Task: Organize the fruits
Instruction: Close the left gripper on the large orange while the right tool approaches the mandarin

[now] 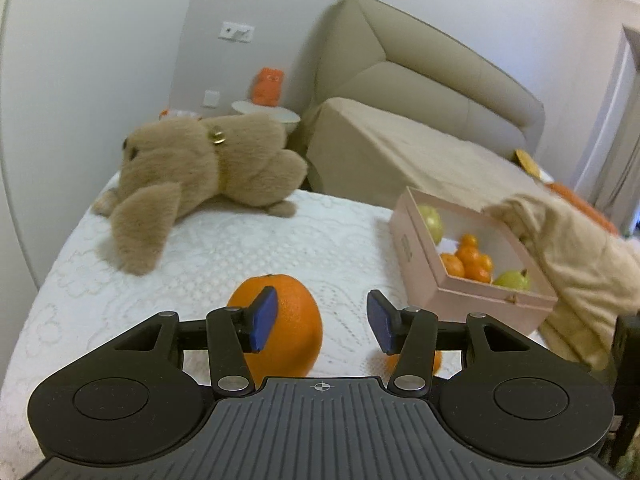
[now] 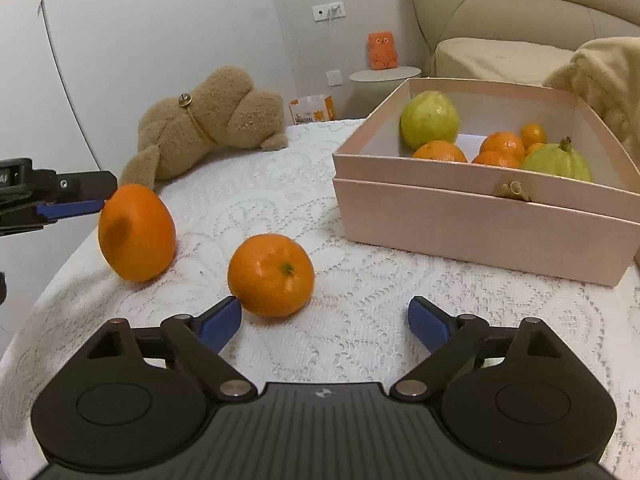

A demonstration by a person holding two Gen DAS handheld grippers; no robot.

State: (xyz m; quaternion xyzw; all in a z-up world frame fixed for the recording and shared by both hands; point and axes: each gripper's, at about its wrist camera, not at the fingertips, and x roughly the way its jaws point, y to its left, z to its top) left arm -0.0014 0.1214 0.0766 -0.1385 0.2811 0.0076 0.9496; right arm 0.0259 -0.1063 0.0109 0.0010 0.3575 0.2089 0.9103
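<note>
left gripper (image 1: 322,320) was held low and level over the lace tablecloth (image 1: 224,248), jaws spread wide, nothing pinched. large orange (image 1: 286,332) was seen just behind the left blue pad (image 1: 264,318), partly inside the gap; contact could not be told. right gripper (image 2: 324,320) was likewise level and spread, with the small orange (image 2: 271,275) just ahead of its left fingertip (image 2: 224,318), not gripped. pink box (image 2: 480,216) was set to the right, holding two green fruits (image 2: 430,120) and several small oranges (image 2: 502,146). a plush toy (image 2: 200,124) was lying at the far edge.
</note>
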